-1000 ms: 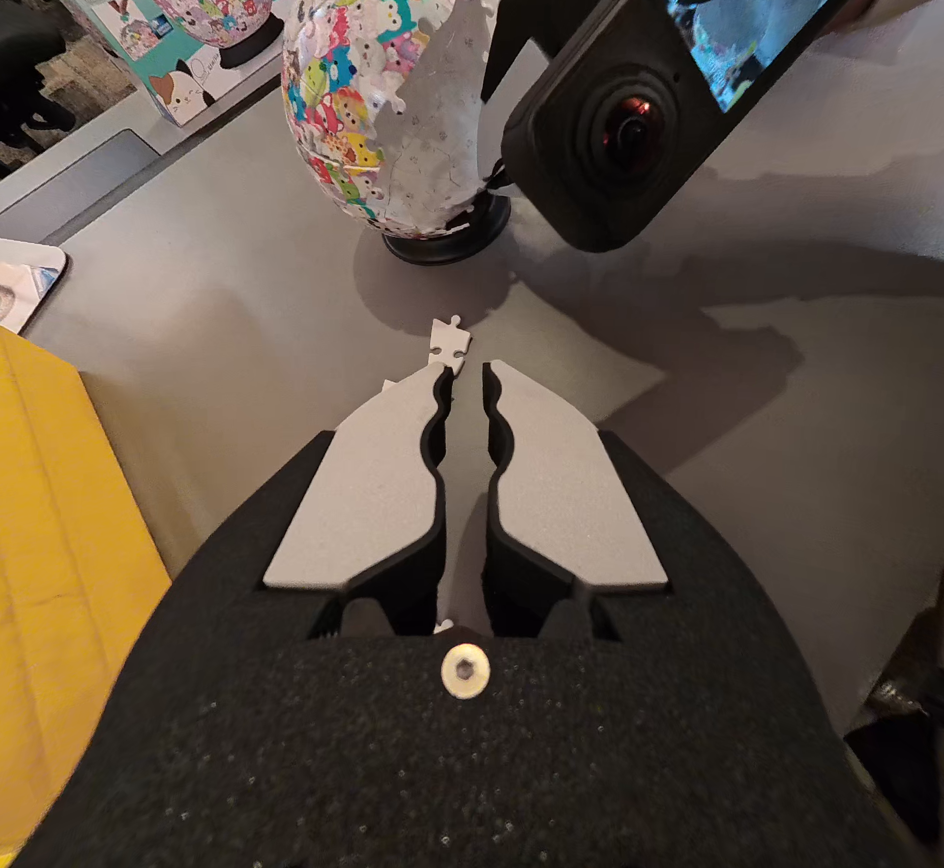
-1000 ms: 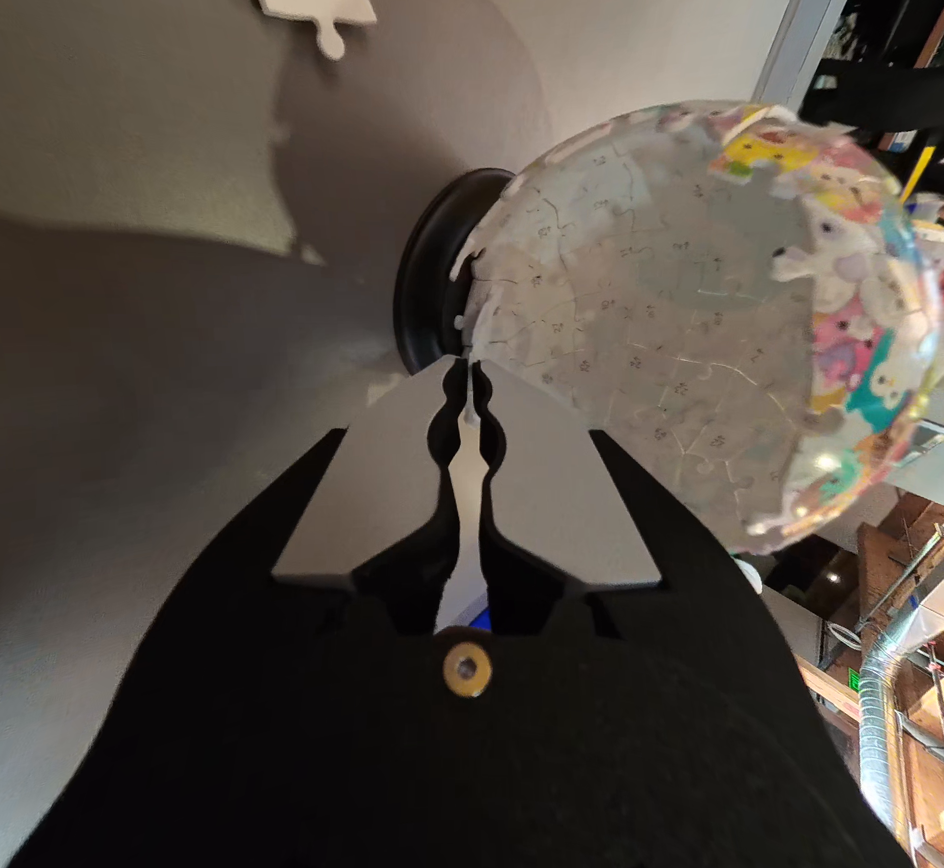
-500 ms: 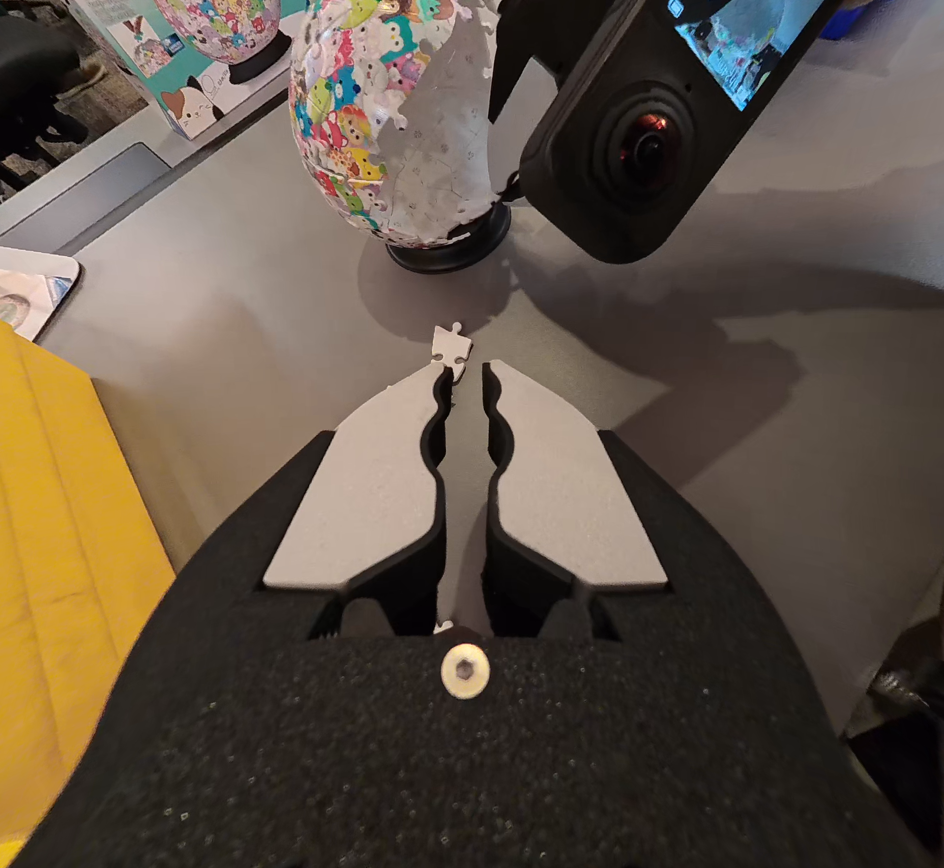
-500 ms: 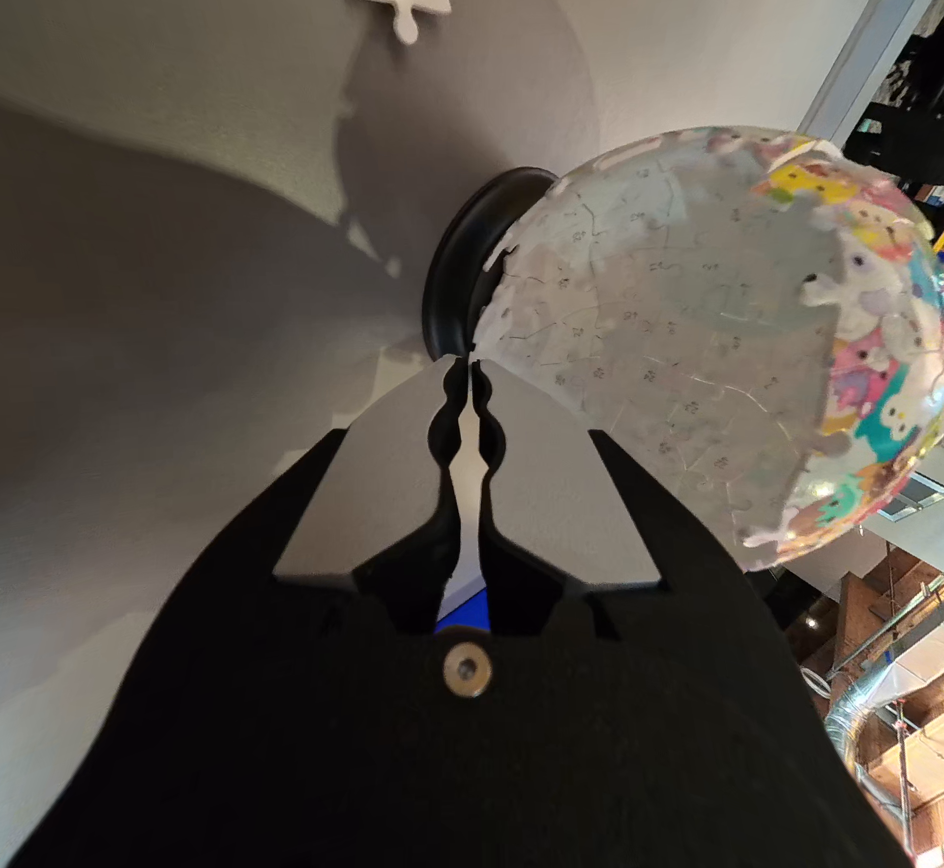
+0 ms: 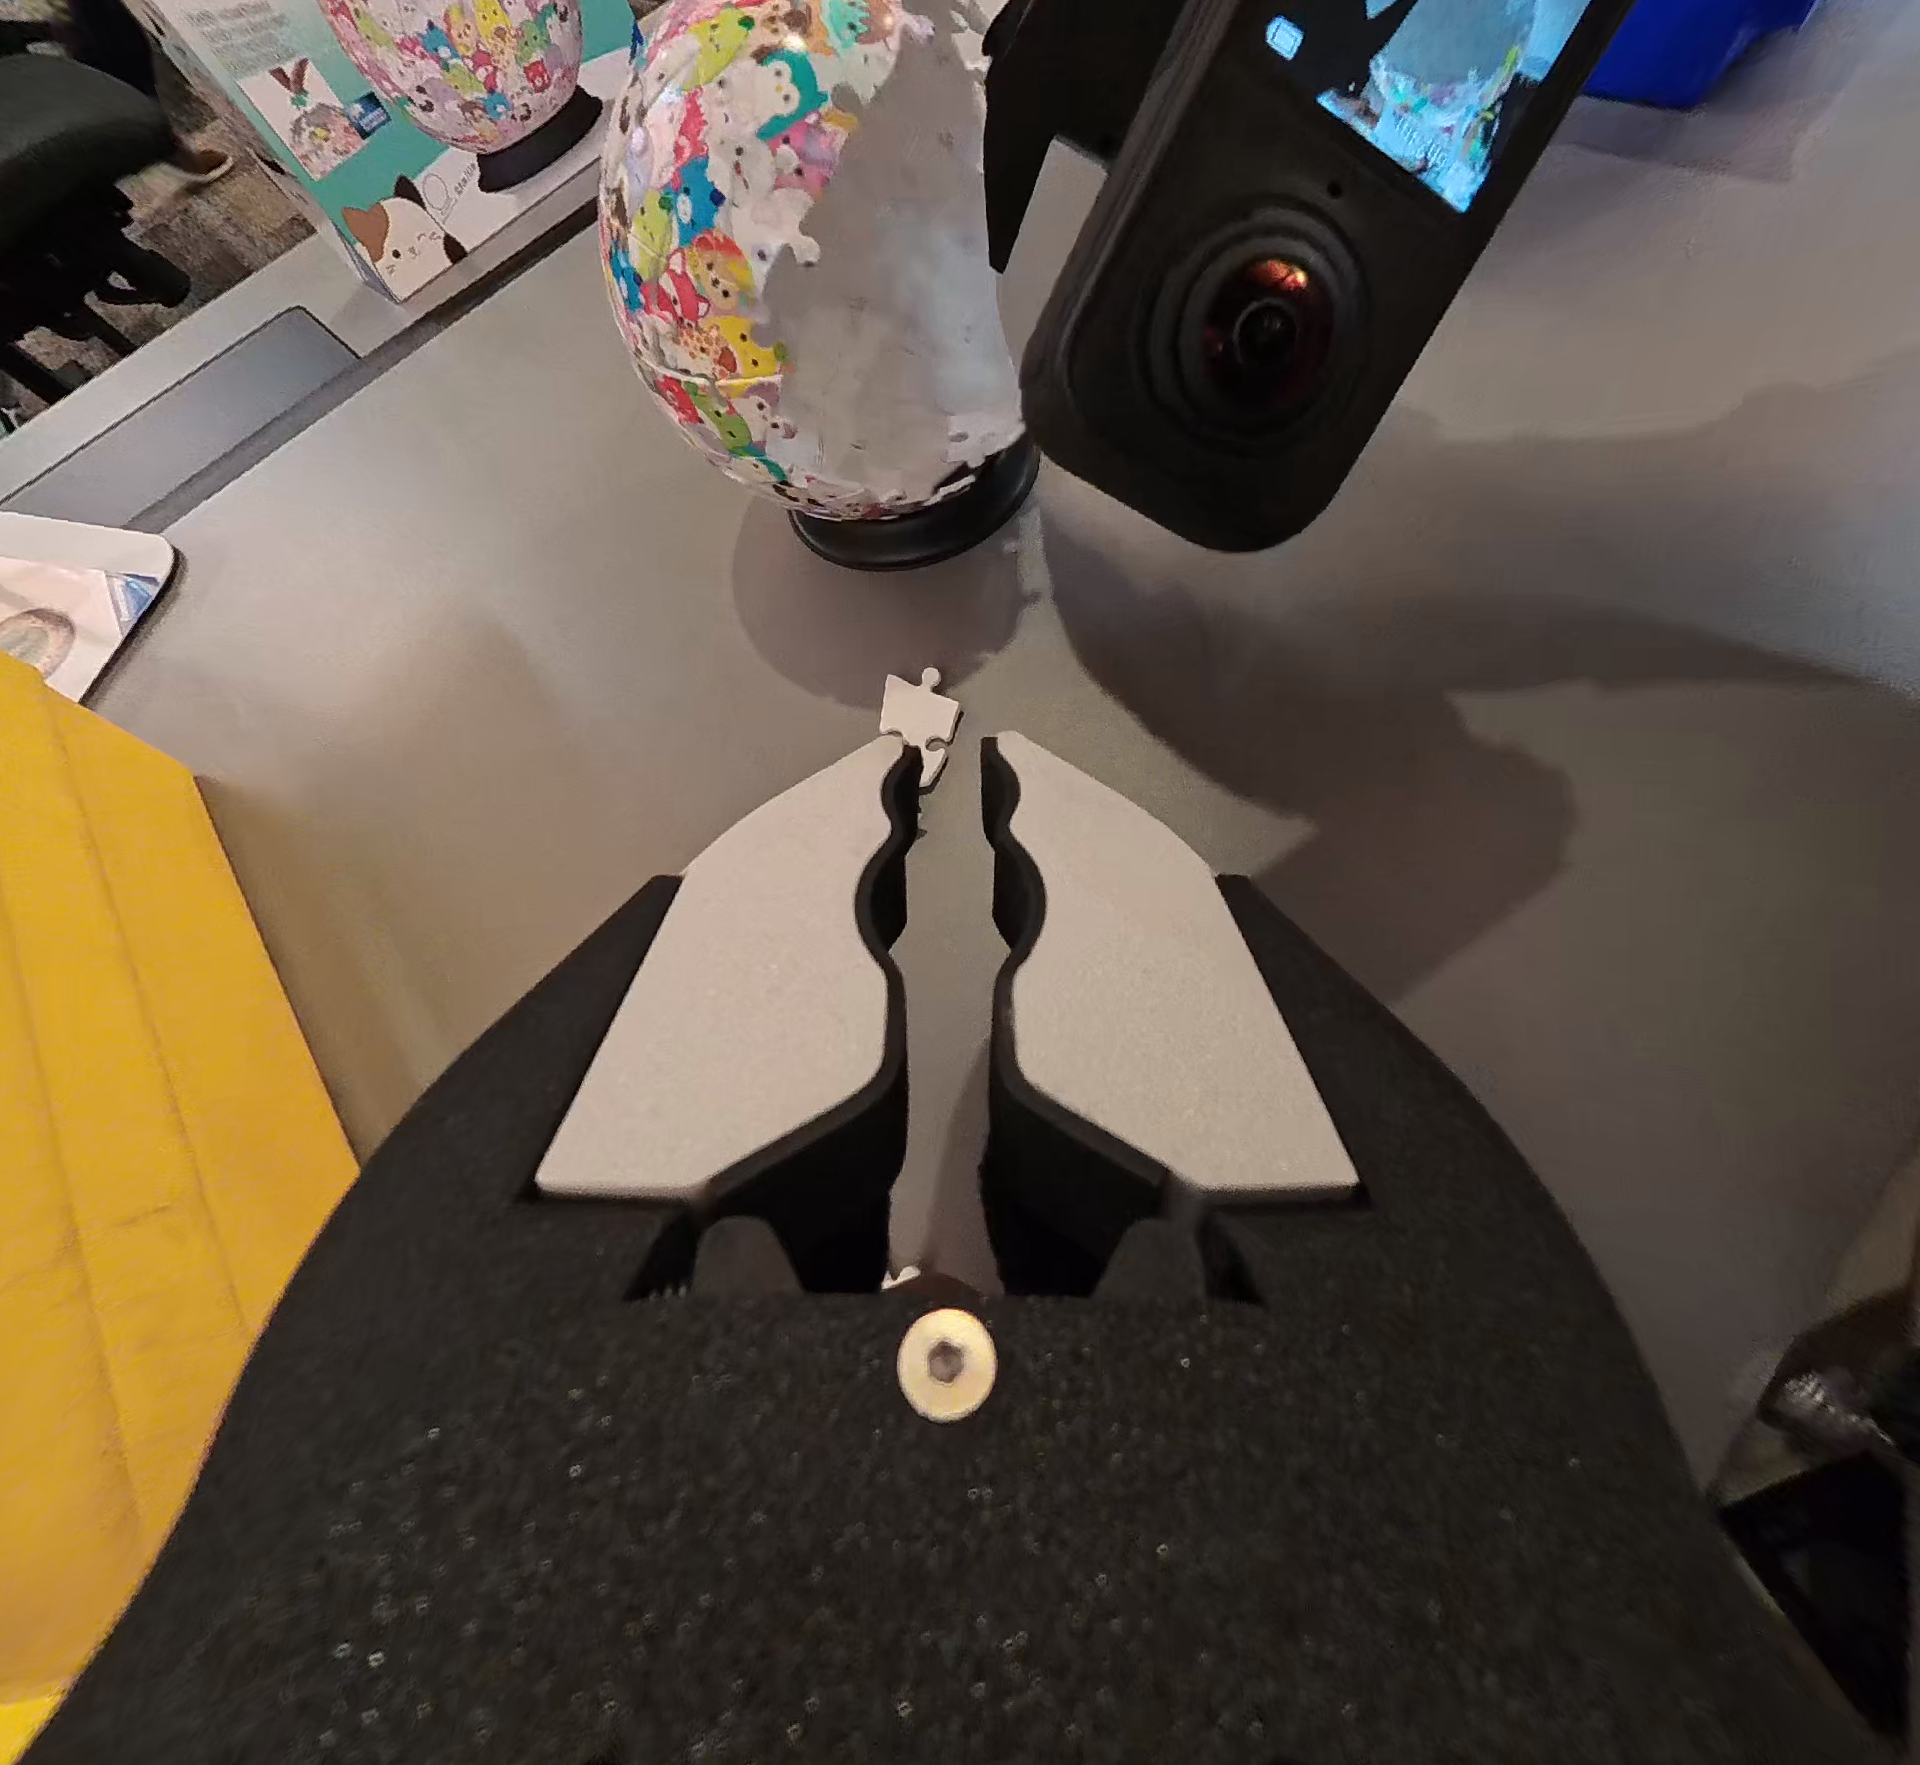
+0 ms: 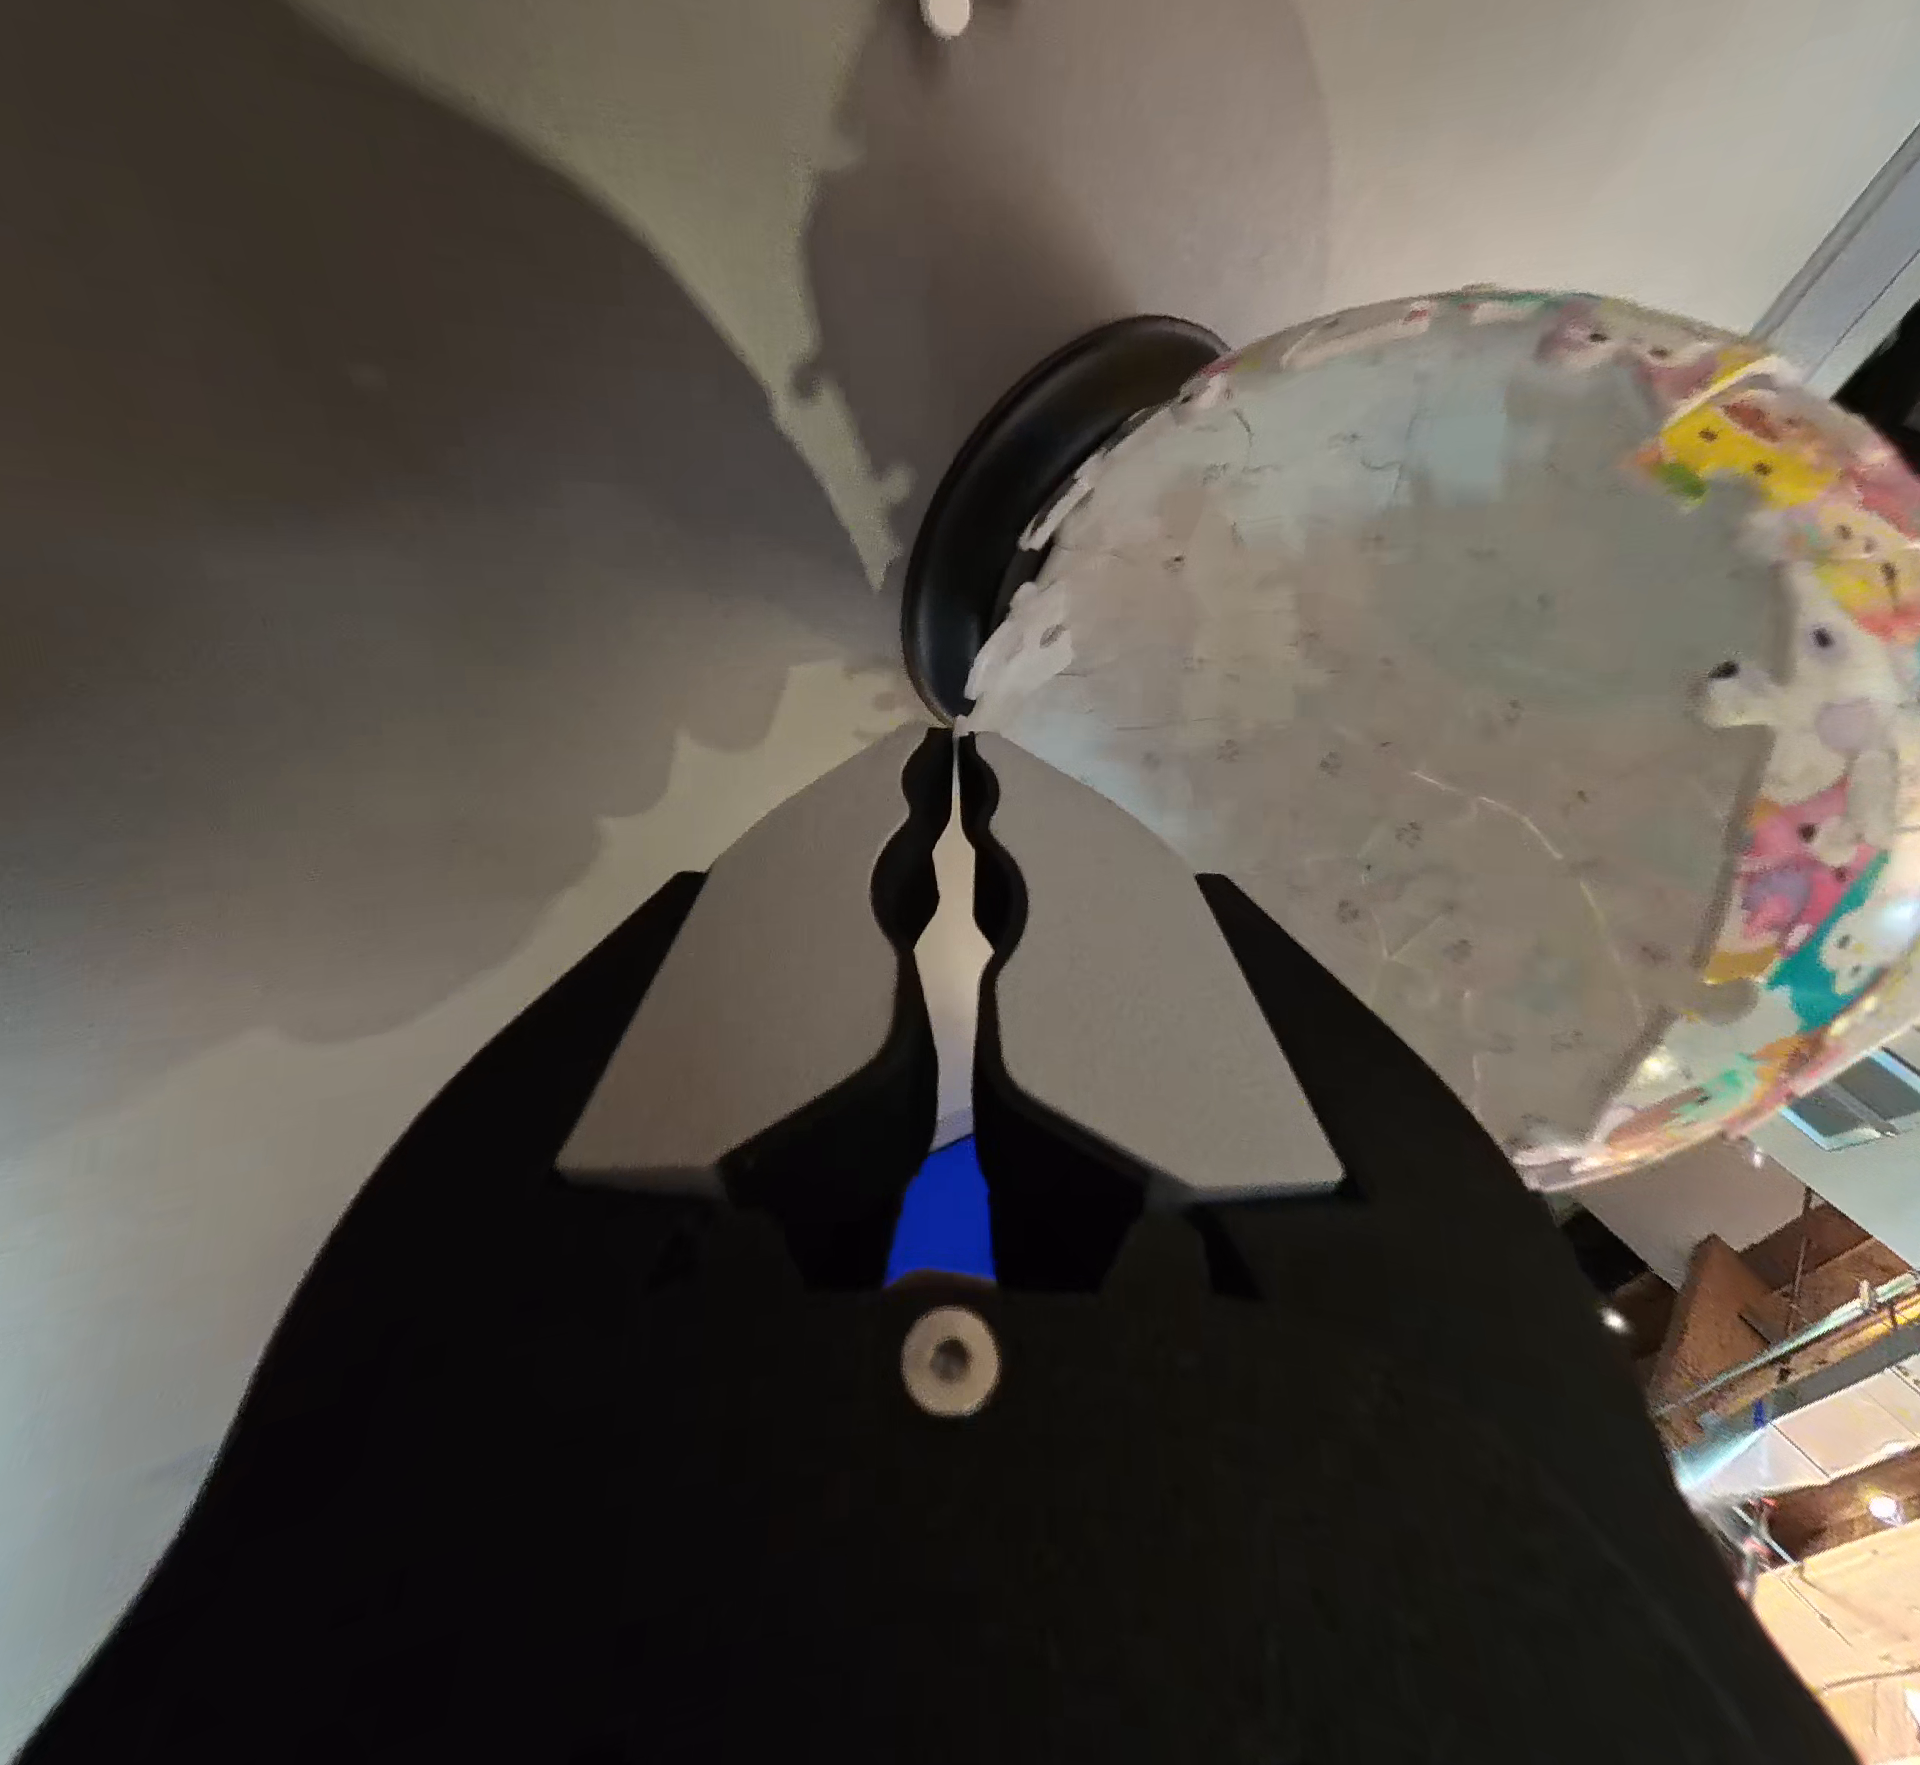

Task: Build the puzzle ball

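Left hand-held gripper (image 5: 948, 751) slightly parted behind loose white puzzle piece (image 5: 918, 709), right hand-held gripper (image 6: 956, 741) pinching puzzle ball (image 6: 1455, 728) edge, lettered box (image 5: 343, 42) behind.

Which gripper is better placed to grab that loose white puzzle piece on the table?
Left. Its gripper sits open right at the puzzle piece; the right gripper is nearly closed against the puzzle ball's edge.

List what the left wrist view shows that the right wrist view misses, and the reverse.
Left only: the puzzle box behind the ball, a yellow sheet at the left edge, the right gripper's camera body, and the left gripper slightly open near the loose piece.
Right only: the right gripper nearly closed at the ball's lower edge, with wooden shelving beyond.
Both: the puzzle ball on its black stand, the white loose piece and the grey table.
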Demonstrator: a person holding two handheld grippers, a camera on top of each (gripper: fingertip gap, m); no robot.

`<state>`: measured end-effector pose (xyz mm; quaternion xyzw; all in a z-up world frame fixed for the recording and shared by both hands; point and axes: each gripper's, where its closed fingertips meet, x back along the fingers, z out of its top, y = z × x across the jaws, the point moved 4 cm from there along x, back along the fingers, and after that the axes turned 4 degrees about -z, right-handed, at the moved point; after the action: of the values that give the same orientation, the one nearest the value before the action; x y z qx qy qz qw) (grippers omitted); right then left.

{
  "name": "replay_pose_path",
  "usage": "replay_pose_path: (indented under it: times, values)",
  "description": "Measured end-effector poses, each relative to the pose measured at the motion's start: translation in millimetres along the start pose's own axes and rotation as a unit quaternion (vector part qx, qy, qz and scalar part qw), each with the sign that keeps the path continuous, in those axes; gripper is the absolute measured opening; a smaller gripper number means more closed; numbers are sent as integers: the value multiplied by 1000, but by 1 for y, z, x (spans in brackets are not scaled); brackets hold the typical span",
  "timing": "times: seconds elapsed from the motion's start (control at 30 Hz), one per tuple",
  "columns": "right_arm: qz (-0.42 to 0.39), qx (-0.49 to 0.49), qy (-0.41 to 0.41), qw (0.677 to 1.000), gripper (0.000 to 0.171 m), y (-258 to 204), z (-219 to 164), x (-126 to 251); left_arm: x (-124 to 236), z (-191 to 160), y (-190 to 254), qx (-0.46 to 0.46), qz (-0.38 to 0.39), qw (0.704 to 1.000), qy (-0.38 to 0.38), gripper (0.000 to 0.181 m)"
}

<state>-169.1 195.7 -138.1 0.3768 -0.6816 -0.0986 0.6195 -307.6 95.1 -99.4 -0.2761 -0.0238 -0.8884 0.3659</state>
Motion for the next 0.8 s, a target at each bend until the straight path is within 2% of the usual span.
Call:
replay_pose_path:
  times: [0.53, 0.67, 0.77, 0.8]
  values:
    - [-4, 7, -8, 1000, 0, 1, -4, 1, -1, -1, 0, 0, -2, 1000, -3, 11]
    - [26, -15, 30, 999, 0, -14, -1, 7, -1, -2, 0, -1, -2, 1000, -5, 11]
    - [60, -83, 78, 992, 16, -29, 4, 7, -2, -3, 0, -1, -4, 1000, -6, 11]
    - [79, -114, 95, 986, 16, -33, 5, 7, -2, -3, 1, -1, -5, 1000, -7, 11]
